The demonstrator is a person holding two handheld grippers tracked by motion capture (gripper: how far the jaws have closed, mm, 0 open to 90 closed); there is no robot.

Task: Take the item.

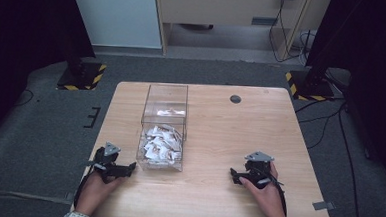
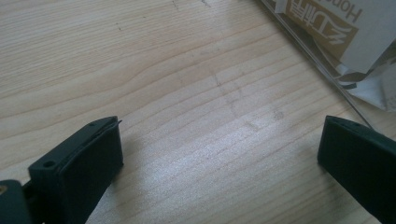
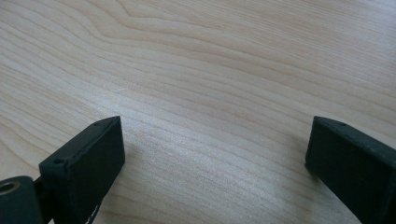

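Observation:
A clear plastic box (image 1: 163, 118) stands on the wooden table (image 1: 229, 135), left of centre, and holds several white and brown sachets (image 1: 160, 143). My left gripper (image 1: 131, 168) rests low on the table just left of the box's near corner, open with nothing between its jaws. In the left gripper view the gripper (image 2: 219, 154) faces bare wood, with the box wall and a printed sachet (image 2: 341, 32) at the upper right. My right gripper (image 1: 233, 174) lies on the table at the near right, also open and empty. Over plain wood grain, the right gripper (image 3: 215, 149) shows wide-apart jaws.
A small dark round grommet (image 1: 235, 98) sits in the table near its far edge. Two stand bases with yellow-black tape (image 1: 82, 75) (image 1: 307, 87) flank the table on the grey carpet. Cables (image 1: 330, 125) trail over the floor at the right.

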